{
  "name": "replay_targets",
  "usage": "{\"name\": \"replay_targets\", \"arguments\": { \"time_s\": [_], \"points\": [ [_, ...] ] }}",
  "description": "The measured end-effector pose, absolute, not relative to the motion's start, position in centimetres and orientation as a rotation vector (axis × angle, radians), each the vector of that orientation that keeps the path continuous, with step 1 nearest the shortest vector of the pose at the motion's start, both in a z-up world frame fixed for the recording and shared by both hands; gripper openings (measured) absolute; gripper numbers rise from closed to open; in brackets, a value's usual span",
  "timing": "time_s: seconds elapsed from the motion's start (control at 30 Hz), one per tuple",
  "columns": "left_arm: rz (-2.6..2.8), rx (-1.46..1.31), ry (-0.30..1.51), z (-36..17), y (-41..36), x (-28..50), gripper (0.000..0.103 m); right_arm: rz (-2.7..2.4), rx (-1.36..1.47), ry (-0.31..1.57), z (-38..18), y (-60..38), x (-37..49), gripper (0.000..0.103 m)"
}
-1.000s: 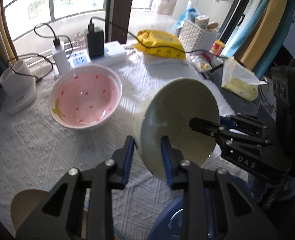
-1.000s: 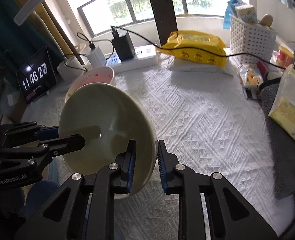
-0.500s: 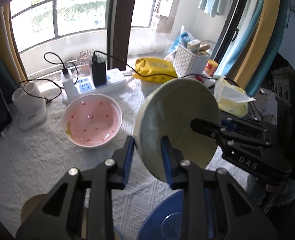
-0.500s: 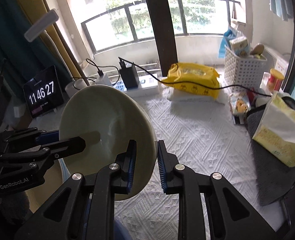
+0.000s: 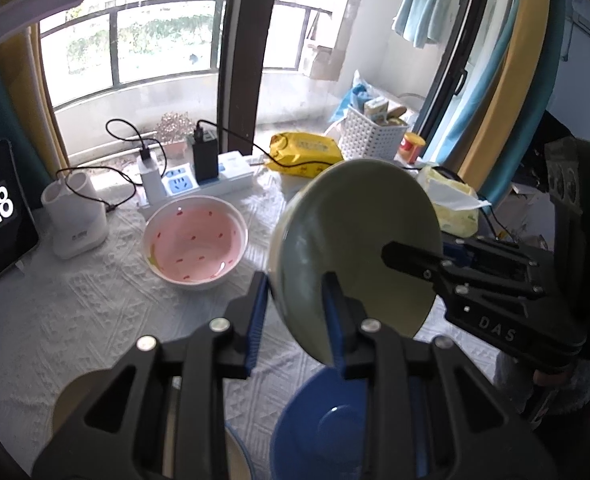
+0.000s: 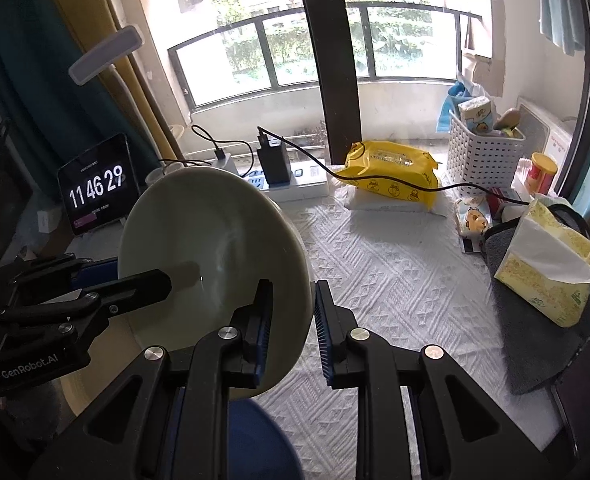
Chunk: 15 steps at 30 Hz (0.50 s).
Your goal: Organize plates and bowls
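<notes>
Green bowl [image 5: 355, 240] pinched by left gripper [image 5: 295, 312], right gripper [image 6: 293, 316]; blue bowl [image 5: 327, 420] half hidden.

The desk [image 6: 395, 292] has a white textured cloth over it. Sitting on it: a pink bowl [image 5: 195, 240] toward the left, a blue bowl [image 5: 327, 420] at the near edge, a white power strip [image 5: 207, 184] along the far side, a yellow wipes pack [image 6: 391, 180], a white basket [image 6: 483, 160], a tissue pack [image 6: 547, 272] on a grey towel [image 6: 535, 340] at the right, and a clock tablet [image 6: 97, 190] far left.
</notes>
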State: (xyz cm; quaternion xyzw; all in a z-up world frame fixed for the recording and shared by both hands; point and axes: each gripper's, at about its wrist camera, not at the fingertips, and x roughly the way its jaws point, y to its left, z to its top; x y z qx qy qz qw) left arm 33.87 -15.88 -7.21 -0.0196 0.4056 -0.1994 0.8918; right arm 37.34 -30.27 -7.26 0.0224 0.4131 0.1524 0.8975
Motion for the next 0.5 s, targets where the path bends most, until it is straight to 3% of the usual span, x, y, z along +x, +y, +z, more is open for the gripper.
{"name": "replay_targets", "arguments": {
  "time_s": [0.5],
  "points": [
    [-0.421,-0.059,0.795,-5.7,-14.2,30.3,0.028,0.316,0.032,0.832,-5.3,-28.7,33.3,0.023]
  ]
}}
